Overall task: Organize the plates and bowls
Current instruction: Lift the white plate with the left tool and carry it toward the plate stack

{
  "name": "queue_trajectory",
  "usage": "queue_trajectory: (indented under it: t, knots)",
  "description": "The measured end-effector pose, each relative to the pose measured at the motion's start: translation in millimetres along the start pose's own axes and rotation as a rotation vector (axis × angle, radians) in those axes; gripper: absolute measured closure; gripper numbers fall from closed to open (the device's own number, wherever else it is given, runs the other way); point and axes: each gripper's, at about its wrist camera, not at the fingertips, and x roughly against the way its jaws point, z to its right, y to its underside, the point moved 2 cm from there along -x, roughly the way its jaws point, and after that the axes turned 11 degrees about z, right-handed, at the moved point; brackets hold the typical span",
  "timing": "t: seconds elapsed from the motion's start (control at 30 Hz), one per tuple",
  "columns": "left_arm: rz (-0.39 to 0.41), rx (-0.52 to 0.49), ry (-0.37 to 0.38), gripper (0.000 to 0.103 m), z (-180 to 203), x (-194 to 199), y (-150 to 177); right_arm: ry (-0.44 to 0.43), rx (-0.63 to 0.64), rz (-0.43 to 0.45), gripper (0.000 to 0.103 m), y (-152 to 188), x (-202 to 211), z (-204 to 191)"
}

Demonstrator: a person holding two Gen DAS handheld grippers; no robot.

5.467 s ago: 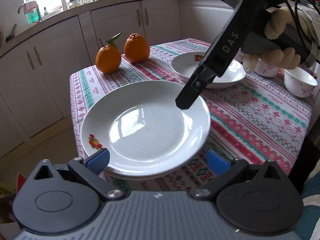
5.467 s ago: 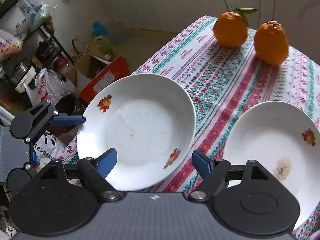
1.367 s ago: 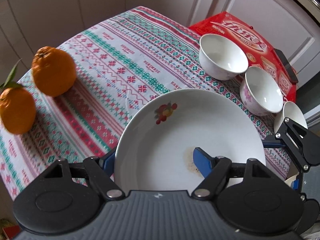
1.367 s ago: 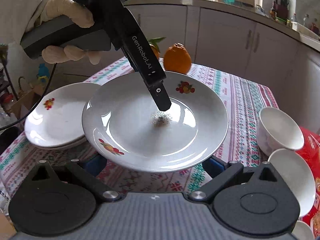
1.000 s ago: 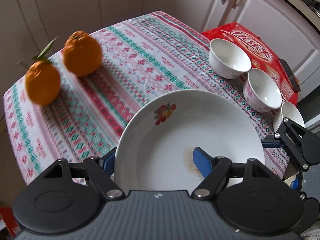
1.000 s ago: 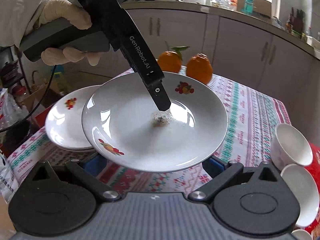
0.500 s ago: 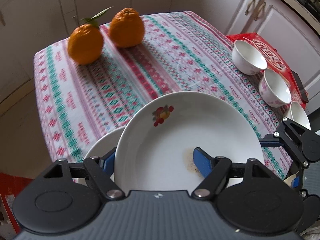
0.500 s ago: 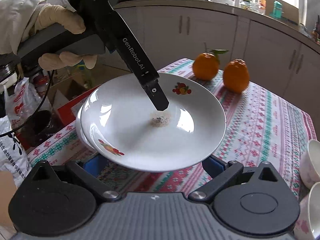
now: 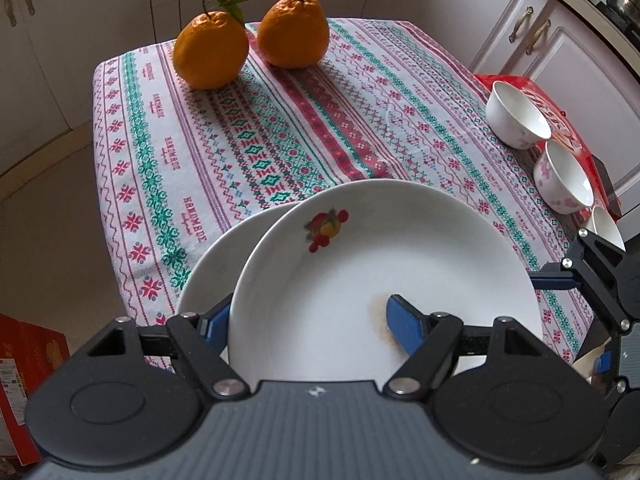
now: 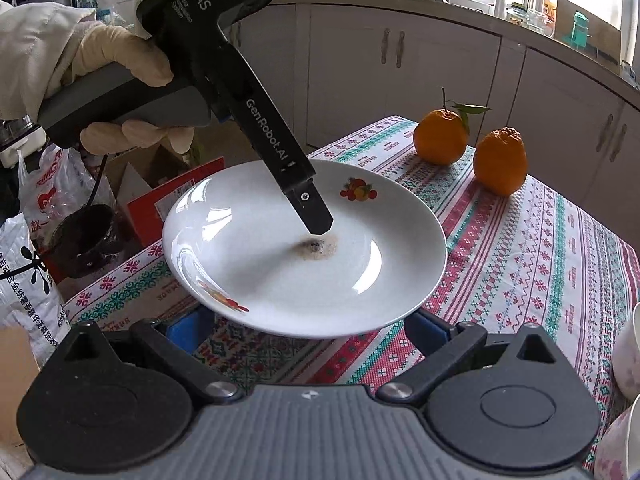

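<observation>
My left gripper (image 9: 310,324) is shut on the rim of a white plate with fruit prints (image 9: 400,256), one finger on top and one under it. It holds the plate just above a second white plate (image 9: 216,260) at the table's near-left corner. In the right wrist view the held plate (image 10: 248,256) hides the lower one, and the left gripper's finger (image 10: 310,210) rests near a brown stain at its centre. My right gripper (image 10: 310,330) is open beneath the plate's near edge, touching nothing that I can see. Three small white bowls (image 9: 518,118) stand at the table's right edge.
Two oranges (image 9: 250,42) sit at the far end of the patterned tablecloth (image 9: 280,128). A red box (image 9: 552,100) lies under the bowls. Bags, cartons and a red box (image 10: 168,196) crowd the floor left of the table. Cabinets (image 10: 440,68) ring the room.
The left gripper has carried the stained plate leftward across the table, from near the bowls to over the plate at the corner. The right gripper followed, staying open under its edge.
</observation>
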Motion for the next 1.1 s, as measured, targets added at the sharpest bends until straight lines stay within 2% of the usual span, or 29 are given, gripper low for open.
queue_trajectory:
  t: [0.33,1.1]
  knots:
    - [0.012,0.038,0.017,0.026,-11.2,-5.6,6.9,0.008,0.026,-0.004,0.001,-2.2,-2.6,-5.5]
    - [0.009,0.012,0.004,0.025,-13.2,-2.1,11.9,0.000,0.037,-0.006,0.001,-3.5,-2.3,-8.4]
